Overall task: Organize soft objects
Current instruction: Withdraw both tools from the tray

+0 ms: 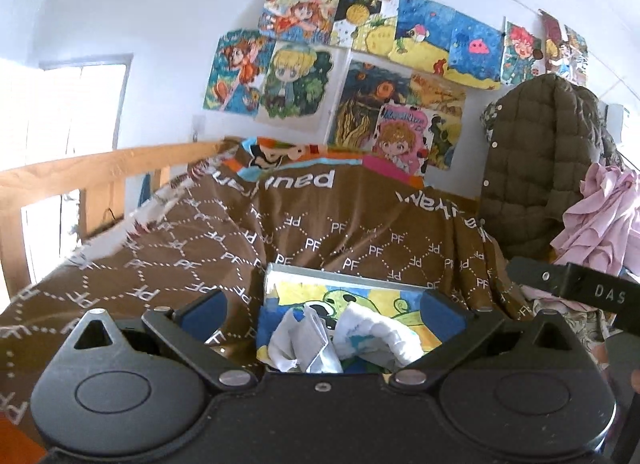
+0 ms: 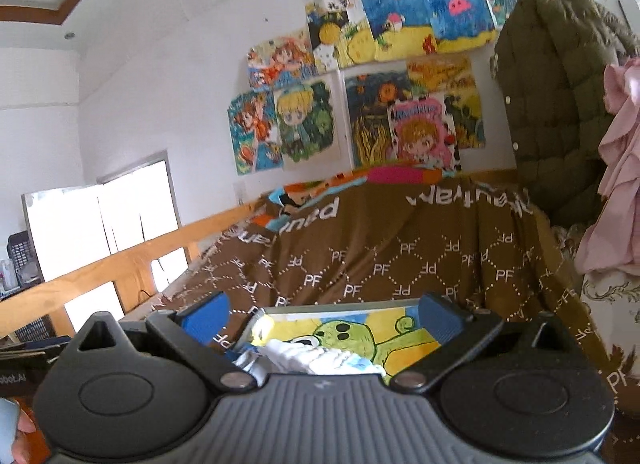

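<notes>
While both claws gape wide and empty, white cloths (image 1: 344,340) lie on a painted board (image 1: 360,296).

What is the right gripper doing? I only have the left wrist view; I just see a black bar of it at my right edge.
Observer: The right gripper is open, with nothing between its blue pads.
Operator: Aimed where?
Observer: Over the crumpled white cloth, which lies on the yellow painted board with a green cartoon creature on the brown PF-patterned blanket.
Operator: Anything past the wooden rail on the left?
Observer: A dark slatted plastic basket at the far left edge.
</notes>
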`<state>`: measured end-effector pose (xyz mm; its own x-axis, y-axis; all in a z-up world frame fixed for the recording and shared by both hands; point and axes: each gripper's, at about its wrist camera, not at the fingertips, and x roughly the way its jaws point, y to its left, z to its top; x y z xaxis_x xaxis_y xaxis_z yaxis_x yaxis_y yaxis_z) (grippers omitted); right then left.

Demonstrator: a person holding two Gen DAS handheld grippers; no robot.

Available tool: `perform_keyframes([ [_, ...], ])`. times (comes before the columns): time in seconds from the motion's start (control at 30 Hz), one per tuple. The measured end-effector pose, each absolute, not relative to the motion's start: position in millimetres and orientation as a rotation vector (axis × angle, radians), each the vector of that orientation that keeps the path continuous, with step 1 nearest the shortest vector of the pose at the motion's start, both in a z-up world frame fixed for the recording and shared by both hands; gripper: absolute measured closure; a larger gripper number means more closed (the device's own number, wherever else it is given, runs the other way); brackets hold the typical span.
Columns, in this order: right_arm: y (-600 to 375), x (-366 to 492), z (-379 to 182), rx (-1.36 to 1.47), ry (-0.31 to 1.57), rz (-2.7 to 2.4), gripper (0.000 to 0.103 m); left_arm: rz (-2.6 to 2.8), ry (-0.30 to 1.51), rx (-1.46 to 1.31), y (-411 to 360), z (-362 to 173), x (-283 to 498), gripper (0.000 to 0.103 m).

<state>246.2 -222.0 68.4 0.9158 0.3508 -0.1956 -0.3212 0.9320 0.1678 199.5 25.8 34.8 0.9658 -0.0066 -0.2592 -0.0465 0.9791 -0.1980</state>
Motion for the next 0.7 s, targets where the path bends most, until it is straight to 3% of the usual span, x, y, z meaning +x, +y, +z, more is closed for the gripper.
perform_keyframes([
  [0.7,-224.2,126.8,65.1,0.086,0.201,0.353,0.0,0.094,0.269,-0.298,26.6,31.9,78.7,0.001],
])
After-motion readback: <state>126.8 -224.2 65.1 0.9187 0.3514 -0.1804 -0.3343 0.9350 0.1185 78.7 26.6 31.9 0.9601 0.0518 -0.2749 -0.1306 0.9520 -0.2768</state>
